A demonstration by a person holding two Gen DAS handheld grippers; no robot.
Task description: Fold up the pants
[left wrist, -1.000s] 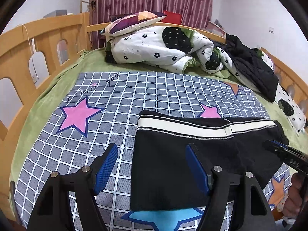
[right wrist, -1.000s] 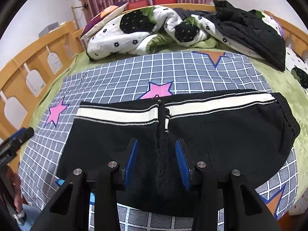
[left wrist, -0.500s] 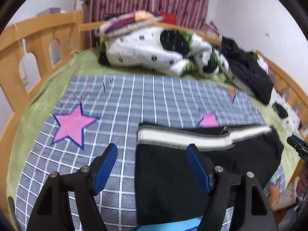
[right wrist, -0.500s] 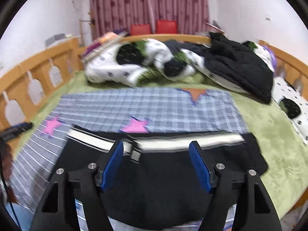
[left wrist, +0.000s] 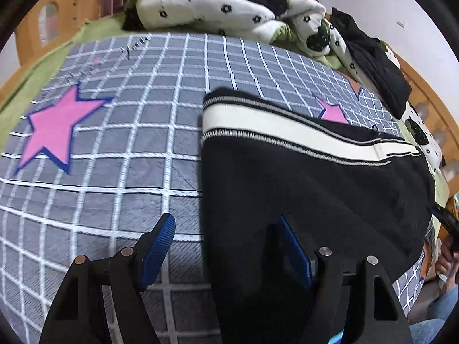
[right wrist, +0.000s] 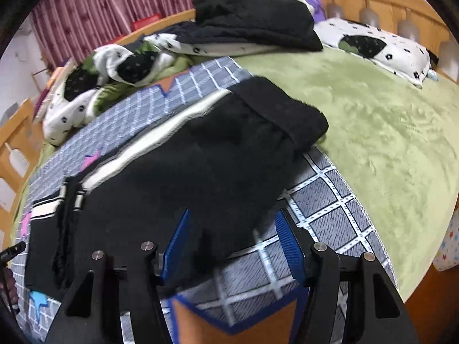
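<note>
The black pants [left wrist: 301, 177] with a white side stripe lie folded flat on the grey checked sheet [left wrist: 129, 132]. My left gripper [left wrist: 226, 246] is open, low over the pants' left near edge, one finger over the sheet and one over the fabric. In the right wrist view the pants [right wrist: 206, 154] end in a black waistband at the right. My right gripper [right wrist: 233, 243] is open, straddling the pants' right near corner, with fabric between the fingers.
A rumpled white flowered quilt [left wrist: 218, 5] and a black jacket [right wrist: 258, 25] lie at the back of the bed. Green blanket [right wrist: 387, 120] covers the right side. Wooden bed rails [right wrist: 17, 140] run around the bed. A flowered pillow [right wrist: 381, 46] lies far right.
Both grippers have dropped closer to the bed. The right gripper opened, let go of the middle fold and swung to the pants' right corner. The left stayed open at the left edge.
</note>
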